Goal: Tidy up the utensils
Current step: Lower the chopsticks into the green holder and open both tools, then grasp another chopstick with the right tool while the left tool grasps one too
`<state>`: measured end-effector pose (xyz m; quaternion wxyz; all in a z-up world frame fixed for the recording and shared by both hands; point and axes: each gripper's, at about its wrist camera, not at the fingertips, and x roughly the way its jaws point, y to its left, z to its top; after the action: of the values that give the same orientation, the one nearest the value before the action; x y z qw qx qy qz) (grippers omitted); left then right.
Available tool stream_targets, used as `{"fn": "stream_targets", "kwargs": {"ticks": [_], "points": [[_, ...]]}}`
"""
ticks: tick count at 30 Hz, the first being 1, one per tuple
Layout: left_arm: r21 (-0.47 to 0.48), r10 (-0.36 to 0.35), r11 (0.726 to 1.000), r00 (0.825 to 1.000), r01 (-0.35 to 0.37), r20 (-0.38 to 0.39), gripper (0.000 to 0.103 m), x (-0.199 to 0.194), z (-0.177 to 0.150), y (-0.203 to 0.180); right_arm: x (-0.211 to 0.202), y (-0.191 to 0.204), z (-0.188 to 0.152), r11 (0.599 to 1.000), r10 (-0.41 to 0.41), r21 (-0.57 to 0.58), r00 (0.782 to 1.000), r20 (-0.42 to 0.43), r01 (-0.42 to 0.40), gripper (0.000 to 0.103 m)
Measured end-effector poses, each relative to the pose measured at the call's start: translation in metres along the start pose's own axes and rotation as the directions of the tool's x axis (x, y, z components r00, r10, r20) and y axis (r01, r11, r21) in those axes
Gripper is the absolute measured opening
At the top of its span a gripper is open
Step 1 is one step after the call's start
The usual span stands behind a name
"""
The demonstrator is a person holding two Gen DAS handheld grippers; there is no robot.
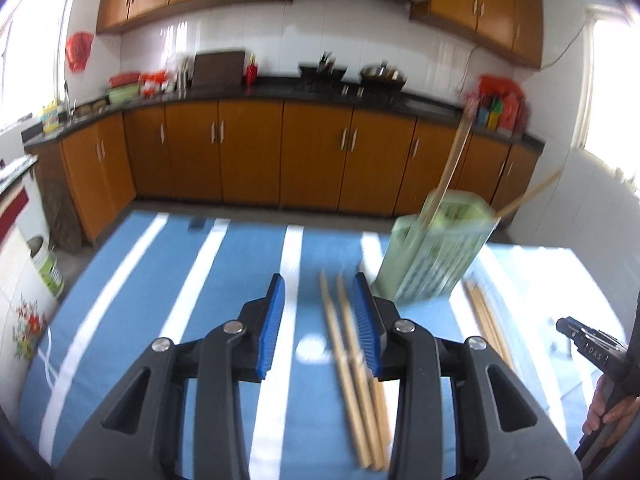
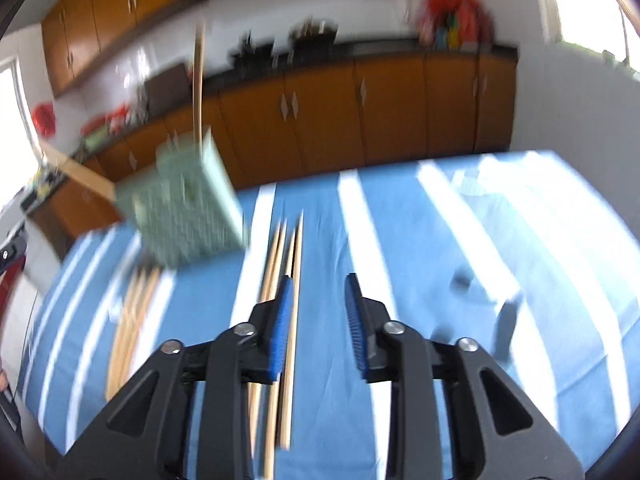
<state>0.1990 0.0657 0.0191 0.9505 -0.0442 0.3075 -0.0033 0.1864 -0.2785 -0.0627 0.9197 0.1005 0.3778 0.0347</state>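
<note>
A green slotted utensil holder [image 1: 436, 248] stands on the blue striped cloth with a few wooden chopsticks [image 1: 450, 164] sticking up out of it. My left gripper [image 1: 319, 280] is open low over the cloth; a loose bunch of chopsticks [image 1: 352, 360] lies between its fingers, close to the right pad, untouched. More chopsticks [image 1: 486, 320] lie to the right of the holder. In the right wrist view the holder [image 2: 188, 208] is at the far left. My right gripper [image 2: 320, 280] is open above that other bunch [image 2: 276, 264], which runs under its left finger.
The table carries a blue cloth with white stripes [image 1: 224, 280]. A small dark object [image 2: 462, 280] sits on it to the right. The first chopstick bunch [image 2: 132, 320] lies left of the right gripper. Orange kitchen cabinets [image 1: 248, 152] stand beyond the table's far edge. A hand [image 1: 604, 412] shows at the right edge.
</note>
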Motion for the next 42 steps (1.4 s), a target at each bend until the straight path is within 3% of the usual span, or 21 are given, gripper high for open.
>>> {"fn": "stream_targets", "kwargs": {"ticks": [4,12,16,22,27,33,37,42], "points": [[-0.032,-0.006,0.999,0.994,0.003,-0.109,0.036,0.025,-0.035,0.01,0.024,0.008,-0.028,1.0,0.018,-0.003,0.995,-0.096,-0.018,0.019],[-0.054,-0.034,0.998,0.979,0.023,-0.2,0.036,0.047,-0.067,0.01,0.032,0.016,-0.038,0.999,0.017,-0.029,0.992,-0.121,-0.02,0.019],[-0.061,-0.058,0.997,0.974,0.045,-0.221,0.036,0.052,-0.07,0.007,0.035,0.017,-0.042,0.998,-0.027,-0.066,0.994,-0.11,0.02,0.008],[-0.058,-0.097,0.995,0.963,0.086,-0.252,0.035,0.059,-0.08,-0.002,0.033,-0.007,-0.039,0.993,-0.111,0.028,0.99,-0.082,0.114,0.008],[-0.04,-0.11,0.994,0.952,0.103,-0.287,0.024,0.069,-0.088,-0.011,0.03,-0.029,-0.037,0.984,-0.141,0.102,0.987,-0.078,0.149,0.008],[-0.001,-0.095,0.995,0.944,0.1,-0.317,0.019,0.078,-0.095,-0.022,0.029,-0.026,-0.037,0.984,-0.156,0.075,0.985,-0.076,0.162,0.008],[0.06,-0.042,0.996,0.951,0.063,-0.307,0.01,0.08,-0.097,-0.028,0.028,-0.026,-0.036,0.985,-0.155,0.07,0.985,-0.077,0.161,0.008],[0.038,0.001,0.999,0.954,0.011,-0.301,0.008,0.084,-0.092,-0.012,0.027,-0.027,-0.038,0.986,-0.149,0.064,0.986,-0.077,0.154,0.008]]}}
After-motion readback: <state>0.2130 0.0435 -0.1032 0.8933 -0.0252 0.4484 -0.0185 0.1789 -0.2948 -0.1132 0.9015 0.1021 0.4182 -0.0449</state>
